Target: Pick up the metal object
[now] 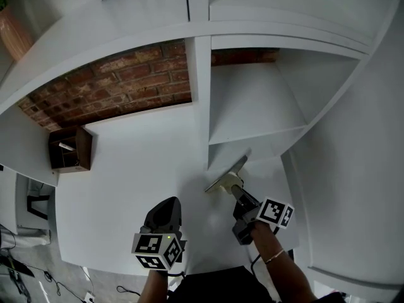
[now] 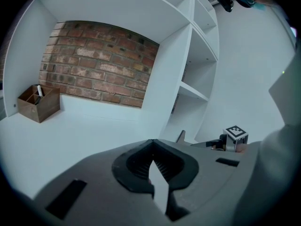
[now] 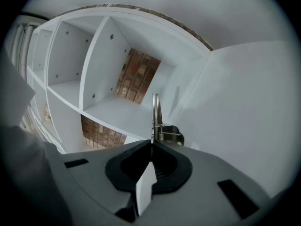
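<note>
The metal object (image 1: 226, 178) is a thin shiny blade with a spring clip. It is on the white tabletop (image 1: 139, 182), at the foot of the shelf divider (image 1: 199, 100). My right gripper (image 1: 239, 194) is shut on its near end. In the right gripper view the blade (image 3: 154, 117) stands straight up out of the closed jaws (image 3: 151, 142). My left gripper (image 1: 168, 202) hovers over the tabletop to the left, about a hand's width from the object. Its jaws (image 2: 151, 142) are shut on nothing. The left gripper view shows the object's tip (image 2: 180, 136) and the right gripper's marker cube (image 2: 235, 135).
A small wooden box (image 1: 71, 149) stands at the far left against the brick back wall (image 1: 107, 87). White shelf compartments (image 1: 252, 106) rise to the right of the divider. A white side panel (image 1: 353, 188) closes the right side. Cables lie on the floor (image 1: 19, 270) at lower left.
</note>
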A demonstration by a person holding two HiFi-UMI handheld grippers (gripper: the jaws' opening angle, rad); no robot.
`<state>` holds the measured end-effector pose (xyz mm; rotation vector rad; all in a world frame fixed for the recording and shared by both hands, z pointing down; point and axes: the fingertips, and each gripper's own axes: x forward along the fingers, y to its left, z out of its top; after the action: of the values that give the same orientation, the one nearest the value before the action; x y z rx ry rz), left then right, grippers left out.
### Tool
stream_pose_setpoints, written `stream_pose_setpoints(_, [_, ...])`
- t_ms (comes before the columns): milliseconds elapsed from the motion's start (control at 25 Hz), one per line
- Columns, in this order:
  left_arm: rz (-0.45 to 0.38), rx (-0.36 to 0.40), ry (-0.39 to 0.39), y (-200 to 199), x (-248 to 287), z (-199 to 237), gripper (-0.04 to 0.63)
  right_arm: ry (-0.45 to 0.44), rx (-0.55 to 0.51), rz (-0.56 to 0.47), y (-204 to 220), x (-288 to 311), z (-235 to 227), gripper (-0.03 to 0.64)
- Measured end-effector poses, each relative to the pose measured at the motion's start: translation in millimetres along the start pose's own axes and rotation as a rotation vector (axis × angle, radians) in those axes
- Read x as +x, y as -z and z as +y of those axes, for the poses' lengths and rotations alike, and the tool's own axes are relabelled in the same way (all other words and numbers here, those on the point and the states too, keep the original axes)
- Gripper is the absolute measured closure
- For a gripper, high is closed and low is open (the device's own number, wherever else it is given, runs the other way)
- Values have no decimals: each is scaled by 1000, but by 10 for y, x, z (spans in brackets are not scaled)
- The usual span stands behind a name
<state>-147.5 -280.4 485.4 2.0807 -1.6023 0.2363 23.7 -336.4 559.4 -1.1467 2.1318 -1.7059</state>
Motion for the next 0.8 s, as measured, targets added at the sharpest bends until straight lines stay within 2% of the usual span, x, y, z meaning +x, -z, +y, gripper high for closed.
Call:
stream_pose_setpoints(360, [-32, 13, 4, -69, -112, -46, 586, -50, -175, -37, -49, -199, 334, 609])
stream_pose_setpoints(800, [-81, 24, 42, -96, -366, -195, 586, -28, -516, -89, -5, -618, 824, 609])
